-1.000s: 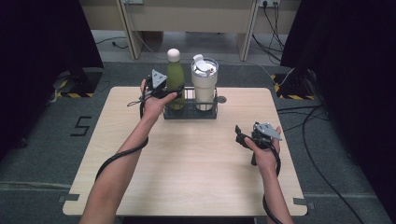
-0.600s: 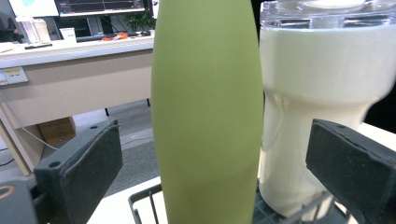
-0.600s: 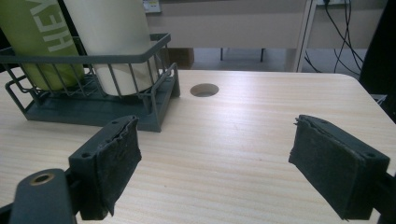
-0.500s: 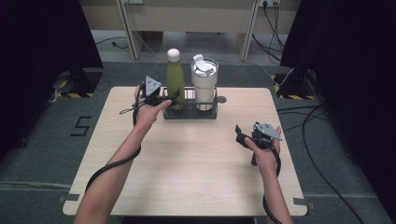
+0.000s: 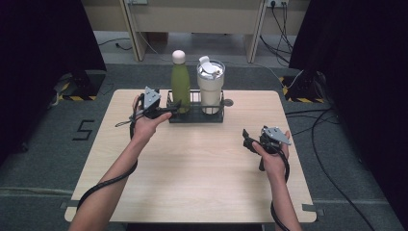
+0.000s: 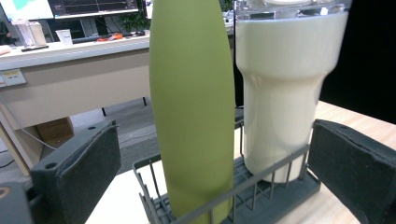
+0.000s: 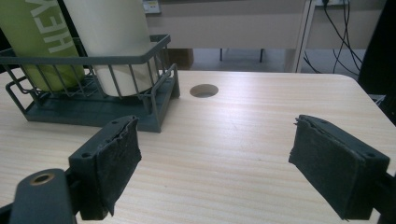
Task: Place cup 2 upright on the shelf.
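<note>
The right claw [image 5: 249,140] rests low on the tabletop [image 5: 192,163] at about four o'clock, its jaws wide apart with nothing between them. Farther off, at about eleven o'clock, the left claw [image 5: 169,109] sits at the left end of the wire rack [image 5: 192,117], its jaws having just been opening, apart and clear of the green bottle [image 6: 191,107]. That bottle stands upright in the rack, the cream tumbler [image 6: 285,88] just beside it at three o'clock

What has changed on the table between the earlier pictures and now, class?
The left gripper has let go of the green bottle and drawn back toward the table's left; its jaws have just been opening, nothing pressed between them. The bottle, the white tumbler, the wire rack and the right gripper stayed put.
</note>
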`<move>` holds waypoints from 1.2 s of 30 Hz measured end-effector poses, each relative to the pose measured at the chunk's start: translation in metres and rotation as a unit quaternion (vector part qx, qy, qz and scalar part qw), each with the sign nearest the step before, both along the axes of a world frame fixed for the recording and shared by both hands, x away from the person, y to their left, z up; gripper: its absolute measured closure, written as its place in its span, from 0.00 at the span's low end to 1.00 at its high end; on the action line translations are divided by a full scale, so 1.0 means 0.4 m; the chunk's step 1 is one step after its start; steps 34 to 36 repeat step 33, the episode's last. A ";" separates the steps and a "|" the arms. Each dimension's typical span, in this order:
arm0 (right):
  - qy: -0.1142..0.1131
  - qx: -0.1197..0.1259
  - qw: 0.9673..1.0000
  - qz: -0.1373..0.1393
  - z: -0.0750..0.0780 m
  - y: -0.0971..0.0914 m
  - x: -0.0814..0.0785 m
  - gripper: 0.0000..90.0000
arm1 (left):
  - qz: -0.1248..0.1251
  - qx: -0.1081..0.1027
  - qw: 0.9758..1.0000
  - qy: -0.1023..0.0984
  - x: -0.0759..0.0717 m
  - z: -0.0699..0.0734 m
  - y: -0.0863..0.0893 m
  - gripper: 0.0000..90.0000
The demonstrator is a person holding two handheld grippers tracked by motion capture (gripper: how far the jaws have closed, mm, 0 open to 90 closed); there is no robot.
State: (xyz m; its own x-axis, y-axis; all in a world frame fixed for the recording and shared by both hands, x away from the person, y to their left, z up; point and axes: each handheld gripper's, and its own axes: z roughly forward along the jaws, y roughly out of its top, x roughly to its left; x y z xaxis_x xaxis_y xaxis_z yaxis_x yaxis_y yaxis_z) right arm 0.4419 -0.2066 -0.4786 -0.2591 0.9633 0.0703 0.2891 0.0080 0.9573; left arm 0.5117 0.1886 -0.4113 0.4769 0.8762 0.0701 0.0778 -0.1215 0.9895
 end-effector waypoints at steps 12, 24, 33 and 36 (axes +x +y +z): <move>0.002 -0.001 1.000 -0.002 -0.001 -0.001 -0.001 0.17 | 0.001 0.007 1.000 0.003 -0.077 -0.043 0.050 0.02; 0.003 -0.002 1.000 0.000 -0.003 0.003 -0.003 0.17 | -0.001 0.012 1.000 0.017 -0.174 -0.115 0.101 0.02; 0.010 0.017 1.000 0.003 -0.006 0.005 -0.001 0.18 | 0.005 -0.009 1.000 0.023 -0.233 -0.162 0.123 0.03; 0.010 0.017 1.000 0.003 -0.006 0.005 -0.001 0.18 | 0.005 -0.009 1.000 0.023 -0.233 -0.162 0.123 0.03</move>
